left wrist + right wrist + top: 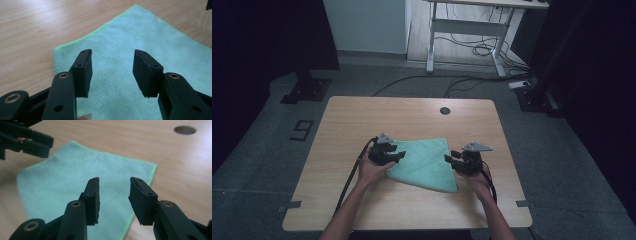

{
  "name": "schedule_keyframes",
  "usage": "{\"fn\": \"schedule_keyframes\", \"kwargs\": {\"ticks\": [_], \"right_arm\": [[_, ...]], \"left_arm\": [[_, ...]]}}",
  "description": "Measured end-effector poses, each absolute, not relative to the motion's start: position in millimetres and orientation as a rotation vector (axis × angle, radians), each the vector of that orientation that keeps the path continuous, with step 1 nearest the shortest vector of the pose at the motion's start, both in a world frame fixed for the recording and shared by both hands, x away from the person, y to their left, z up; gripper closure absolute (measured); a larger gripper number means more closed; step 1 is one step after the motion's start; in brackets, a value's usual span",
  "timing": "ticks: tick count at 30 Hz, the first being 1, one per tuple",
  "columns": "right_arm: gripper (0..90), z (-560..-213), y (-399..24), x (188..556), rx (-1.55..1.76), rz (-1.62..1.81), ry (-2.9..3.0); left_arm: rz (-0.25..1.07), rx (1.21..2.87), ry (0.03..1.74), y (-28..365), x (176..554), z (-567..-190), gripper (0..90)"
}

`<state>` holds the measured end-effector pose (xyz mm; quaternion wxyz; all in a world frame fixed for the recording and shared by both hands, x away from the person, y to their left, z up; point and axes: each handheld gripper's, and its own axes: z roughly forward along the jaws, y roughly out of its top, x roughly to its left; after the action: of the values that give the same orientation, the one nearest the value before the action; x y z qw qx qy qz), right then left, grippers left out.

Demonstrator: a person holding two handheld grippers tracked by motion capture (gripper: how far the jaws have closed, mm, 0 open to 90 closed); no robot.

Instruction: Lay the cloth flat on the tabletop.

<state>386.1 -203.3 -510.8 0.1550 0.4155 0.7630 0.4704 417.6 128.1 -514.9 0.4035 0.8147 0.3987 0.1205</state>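
On the wooden surface [362, 115] a green cloth [424, 162] lies folded flat. The left gripper [112, 72] and right gripper [113, 200] hover at its opposite edges, fingers parted and empty. This looks like a pause between folds; next, each must pinch an edge.

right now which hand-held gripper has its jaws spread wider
The left hand-held gripper, at the cloth's left edge: the gap between its pads is clearly broader than the right hand-held gripper's.
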Motion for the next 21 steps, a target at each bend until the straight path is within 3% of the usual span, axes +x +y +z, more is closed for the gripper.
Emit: {"fn": "schedule_keyframes", "kwargs": {"ticks": [10, 21], "right_arm": [[58.1, -538.2, -183.3, 348.4, 1.143, 1.263, 2.381], [61.0, -545.5, -176.5, 369.2, 1.151, 1.123, 2.409]], "left_arm": [[0.263, 2.142, 1.042, 121.0, 415.9, -539.2, 48.6], [0.279, 2.098, 1.057, 131.3, 399.4, -543.7, 46.8]]}}
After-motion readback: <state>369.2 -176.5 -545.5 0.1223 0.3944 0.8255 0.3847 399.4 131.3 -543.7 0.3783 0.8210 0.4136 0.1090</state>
